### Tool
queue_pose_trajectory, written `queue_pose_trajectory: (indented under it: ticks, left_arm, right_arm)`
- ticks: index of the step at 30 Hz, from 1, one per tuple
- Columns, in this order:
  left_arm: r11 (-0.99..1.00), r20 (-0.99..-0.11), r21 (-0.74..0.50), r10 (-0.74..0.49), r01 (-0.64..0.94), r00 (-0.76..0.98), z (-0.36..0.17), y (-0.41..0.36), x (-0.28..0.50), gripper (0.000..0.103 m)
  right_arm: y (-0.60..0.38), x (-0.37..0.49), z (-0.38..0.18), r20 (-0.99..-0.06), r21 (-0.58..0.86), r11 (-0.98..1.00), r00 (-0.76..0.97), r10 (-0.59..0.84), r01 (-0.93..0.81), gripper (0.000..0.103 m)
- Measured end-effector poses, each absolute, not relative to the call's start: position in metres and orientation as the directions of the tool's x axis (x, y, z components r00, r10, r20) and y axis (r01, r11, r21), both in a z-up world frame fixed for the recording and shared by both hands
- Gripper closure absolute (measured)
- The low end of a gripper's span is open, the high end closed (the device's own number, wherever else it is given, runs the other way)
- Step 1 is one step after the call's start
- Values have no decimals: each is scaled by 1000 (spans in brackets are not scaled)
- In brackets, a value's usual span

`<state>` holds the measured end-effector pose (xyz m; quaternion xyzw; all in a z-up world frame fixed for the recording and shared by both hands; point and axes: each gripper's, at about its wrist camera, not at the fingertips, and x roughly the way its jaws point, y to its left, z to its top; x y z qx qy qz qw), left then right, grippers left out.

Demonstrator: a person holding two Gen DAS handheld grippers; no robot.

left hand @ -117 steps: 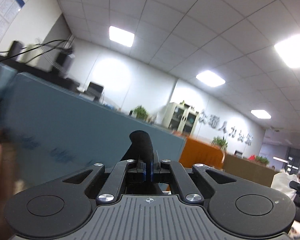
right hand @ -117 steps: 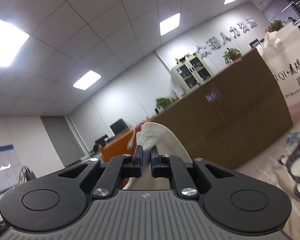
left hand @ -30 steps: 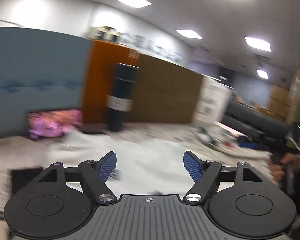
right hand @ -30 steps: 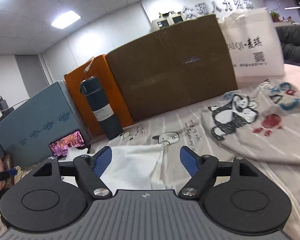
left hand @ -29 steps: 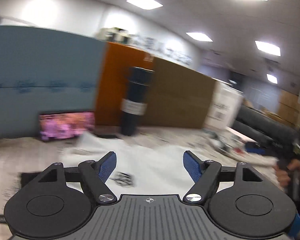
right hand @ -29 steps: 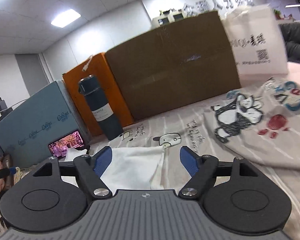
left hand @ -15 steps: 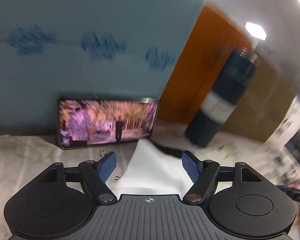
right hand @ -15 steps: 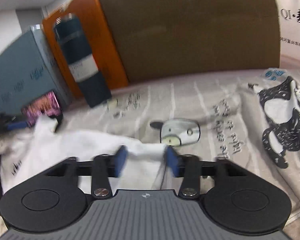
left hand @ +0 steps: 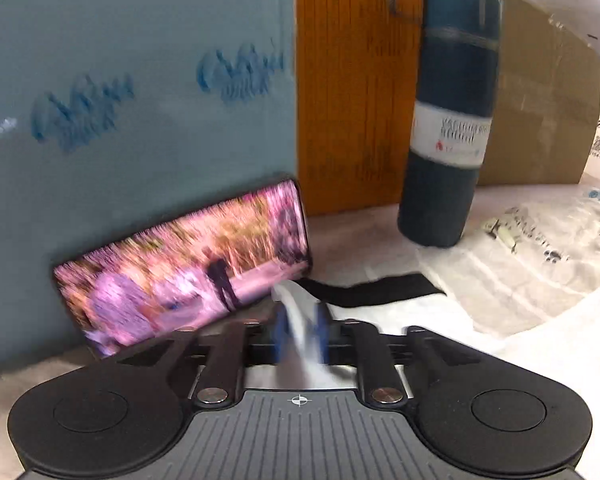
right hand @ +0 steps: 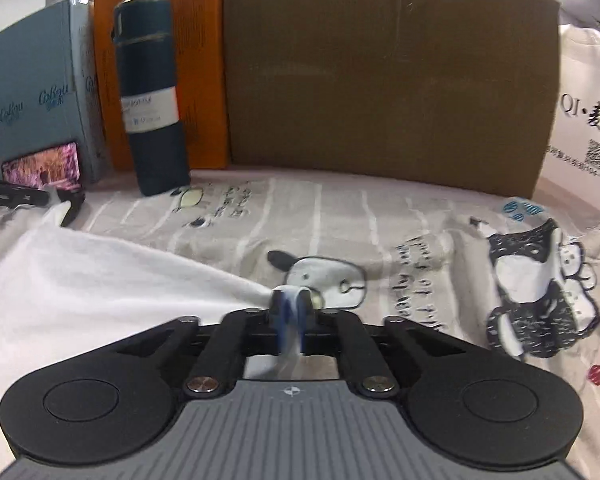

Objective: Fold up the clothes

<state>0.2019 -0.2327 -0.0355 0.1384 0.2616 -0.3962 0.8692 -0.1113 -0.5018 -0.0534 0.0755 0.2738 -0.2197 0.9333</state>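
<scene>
Soft white garment (right hand: 100, 276) (limp), both tongs pinching

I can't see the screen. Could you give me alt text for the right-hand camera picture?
The right claw is pinched shut on an edge of a white garment lying on a cartoon-printed cloth. Behind stand a dark blue bottle, a blue box, an orange box, a brown cardboard box and a white bag; a lit phone leans against the blue box.
</scene>
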Motion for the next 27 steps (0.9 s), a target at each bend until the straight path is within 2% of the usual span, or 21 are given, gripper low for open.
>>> queue_pose_trajectory:
  ticks: [1,2,3,6,8,10,13,16,20,21,23,24,25,26,27]
  left_arm:
    - [661,-540,34,-619,750,570,-27,-220,199,56]
    - [672,-516,34,-622,739,589,-18,-205,195,43]
    - [677,-492,30,-630,736,600,-9,-188,188,40]
    - [644,-434,-5,-690,765,579,11,-135,158,39]
    - [585,-419,-47,-747,810,516,13,-104,131,38]
    - [521,-439,-72,-782,850,442,5,-85,105,38]
    - [450,-502,-114,-796,886,339,-15,-73,70,38]
    - [414,-580,-83,-760,907,294,-31,-78,46,38]
    - [411,-625,-93,-733,907,268,-46,-79,43,38]
    - [406,-621,-100,-739,908,262,-48,-78,42,39]
    - [392,-608,-107,-753,914,252,-49,-76,39,44]
    - [384,-601,-110,-761,917,246,-50,-75,37,52]
    - [371,-595,-106,-767,922,240,-50,-76,35,71]
    - [353,-585,-95,-776,931,235,-50,-75,30,87]
    - [343,-569,-86,-788,935,237,-49,-71,25,91]
  right_arm:
    - [-503,-115,-52,-534,24,883,753,-385,469,70]
    - [-504,-118,-50,-524,28,873,751,-401,486,64]
    - [-503,-123,-45,-506,39,872,762,-403,487,61]
    - [-492,-135,-27,-434,62,883,809,-397,466,60]
    - [-476,-139,-11,-389,77,912,854,-345,403,54]
    - [-455,-141,0,-355,98,950,902,-245,297,41]
    - [-424,-134,9,-353,186,977,935,-35,107,39]
    - [-393,-114,2,-404,298,953,898,177,-53,39]
    - [-357,-90,-21,-504,375,920,809,304,-113,39]
    - [-351,-86,-26,-523,385,916,790,321,-117,43]
    - [-341,-83,-35,-552,395,910,760,342,-122,52]
    - [-336,-83,-38,-562,395,910,751,347,-124,64]
    - [-331,-82,-41,-572,395,910,741,351,-126,71]
    - [-326,-88,-45,-572,397,909,740,353,-127,72]
    - [-322,-93,-47,-565,394,909,745,355,-134,78]
